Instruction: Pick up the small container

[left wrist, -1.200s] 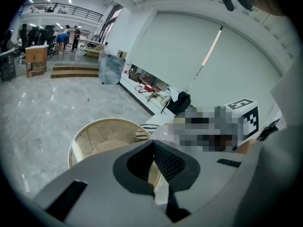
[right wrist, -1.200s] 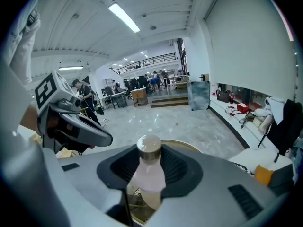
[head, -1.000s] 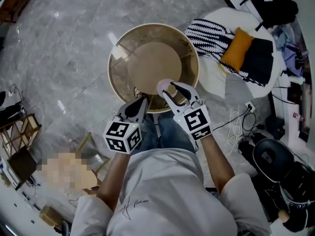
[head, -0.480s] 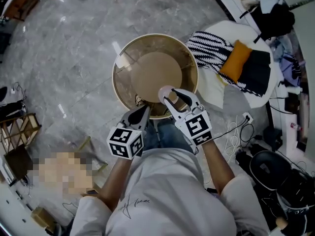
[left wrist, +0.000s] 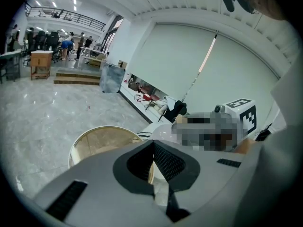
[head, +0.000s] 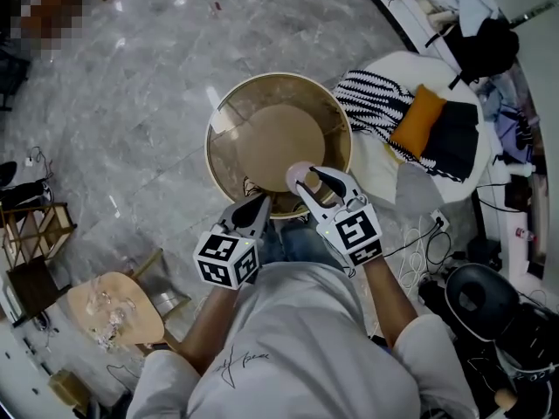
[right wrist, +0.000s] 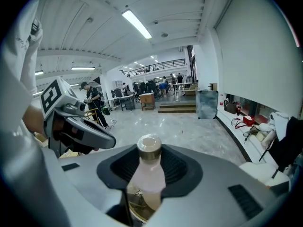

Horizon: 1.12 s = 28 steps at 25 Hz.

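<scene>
Over round tub (head: 271, 142) | R gripper (head: 308, 181) grips small container (right wrist: 144, 174) (capped, pinkish)

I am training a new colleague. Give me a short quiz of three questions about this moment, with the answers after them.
1. True or false: the left gripper holds the small pale pink bottle with a beige cap.
2. Which thing stands on the floor just ahead of both grippers? A) a square metal cabinet B) a round table with a pale golden rim C) a blue plastic bucket
3. Fill the gap: beside the black-and-white striped cloth lies a cushion of ____ colour.
Key: 1 false: the right gripper is shut on the bottle, the left gripper's jaws are together on nothing. 2 B. 3 orange.
</scene>
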Each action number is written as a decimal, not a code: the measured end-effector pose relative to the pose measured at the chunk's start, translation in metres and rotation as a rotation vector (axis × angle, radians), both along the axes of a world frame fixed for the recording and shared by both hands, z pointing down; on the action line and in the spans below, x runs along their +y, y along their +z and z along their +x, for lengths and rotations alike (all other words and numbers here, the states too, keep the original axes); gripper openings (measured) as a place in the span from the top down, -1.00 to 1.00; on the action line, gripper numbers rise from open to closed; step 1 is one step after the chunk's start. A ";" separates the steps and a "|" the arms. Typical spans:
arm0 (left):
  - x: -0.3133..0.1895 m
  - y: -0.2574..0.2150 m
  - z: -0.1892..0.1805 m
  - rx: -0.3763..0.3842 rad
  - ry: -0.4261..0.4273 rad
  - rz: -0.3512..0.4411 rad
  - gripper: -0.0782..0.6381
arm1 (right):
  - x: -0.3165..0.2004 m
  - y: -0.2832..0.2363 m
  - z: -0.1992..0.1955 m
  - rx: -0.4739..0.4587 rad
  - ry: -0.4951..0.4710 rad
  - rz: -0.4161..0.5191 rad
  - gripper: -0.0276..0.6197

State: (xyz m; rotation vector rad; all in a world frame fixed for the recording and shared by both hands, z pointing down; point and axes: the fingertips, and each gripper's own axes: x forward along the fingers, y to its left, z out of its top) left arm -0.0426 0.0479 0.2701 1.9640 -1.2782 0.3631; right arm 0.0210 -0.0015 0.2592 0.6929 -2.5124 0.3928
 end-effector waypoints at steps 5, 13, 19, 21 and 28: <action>0.006 -0.009 0.002 -0.003 -0.007 0.018 0.74 | 0.009 -0.008 0.006 -0.002 -0.011 -0.002 0.46; 0.017 -0.028 0.003 -0.017 -0.007 0.054 0.74 | 0.020 -0.030 0.012 -0.014 -0.029 0.020 0.46; 0.025 -0.045 0.010 -0.031 0.002 0.099 0.74 | 0.033 -0.048 0.017 -0.027 -0.054 0.035 0.46; 0.024 -0.052 0.012 -0.040 -0.005 0.122 0.74 | 0.036 -0.053 0.019 -0.032 -0.063 0.040 0.46; 0.027 -0.077 0.014 -0.057 -0.036 0.185 0.74 | 0.046 -0.080 0.024 -0.070 -0.086 0.062 0.46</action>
